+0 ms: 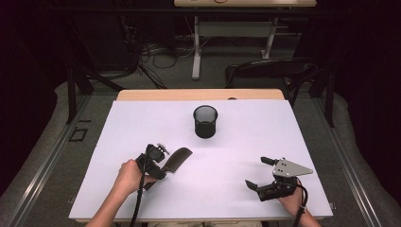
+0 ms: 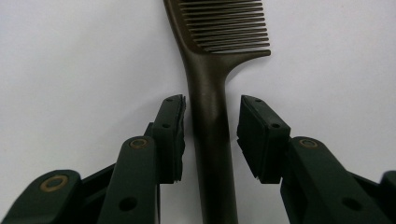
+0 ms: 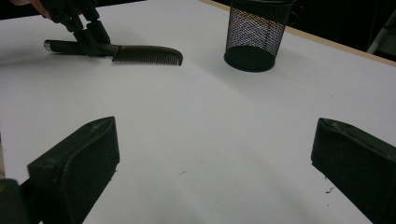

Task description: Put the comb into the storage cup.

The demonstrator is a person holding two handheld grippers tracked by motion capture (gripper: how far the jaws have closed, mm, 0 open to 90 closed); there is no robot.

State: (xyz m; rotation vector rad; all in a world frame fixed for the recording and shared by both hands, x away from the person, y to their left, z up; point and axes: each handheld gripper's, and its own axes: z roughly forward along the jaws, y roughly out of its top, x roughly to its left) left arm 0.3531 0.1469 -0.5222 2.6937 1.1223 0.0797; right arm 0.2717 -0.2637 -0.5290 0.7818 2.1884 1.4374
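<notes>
Left gripper (image 2: 211, 121) straddles the handle of a dark comb (image 2: 210, 93) lying flat on the white table (image 1: 142, 123); a narrow gap remains beside each pad, nothing clenched. Right gripper (image 1: 259, 172) is spread wide, empty. Mesh cup (image 1: 205, 121) stands beyond. No readable writing.

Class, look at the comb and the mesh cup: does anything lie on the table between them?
Nothing visible does. The comb lies in the left claw, and bare white table separates it from the mesh cup.

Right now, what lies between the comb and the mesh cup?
Nothing: bare white table separates the comb from the mesh cup, as the high view shows.
</notes>
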